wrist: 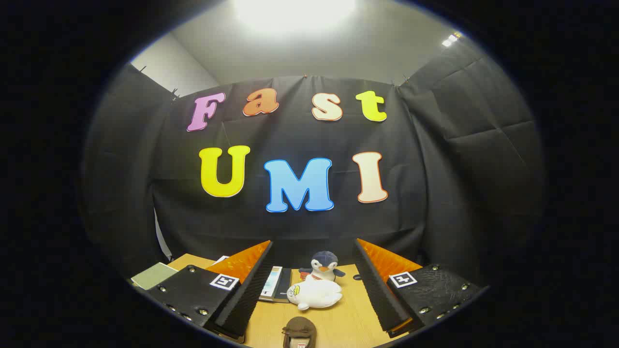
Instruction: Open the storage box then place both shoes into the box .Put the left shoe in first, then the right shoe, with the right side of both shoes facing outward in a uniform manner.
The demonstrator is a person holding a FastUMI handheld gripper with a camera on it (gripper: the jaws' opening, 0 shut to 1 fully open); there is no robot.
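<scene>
My gripper (313,251) is held level above the wooden table (348,324), its fingers wide apart with nothing between them. A brown shoe (300,331) lies on the table low between the fingers, only its toe end showing. The storage box cannot be made out from here.
A white plush toy (314,295) lies on the table beyond the shoe, with a small penguin plush (323,266) standing behind it. Books (275,285) lie beside the left finger, and a green booklet (154,275) sits at the table's far left. The black cloth wall stands behind.
</scene>
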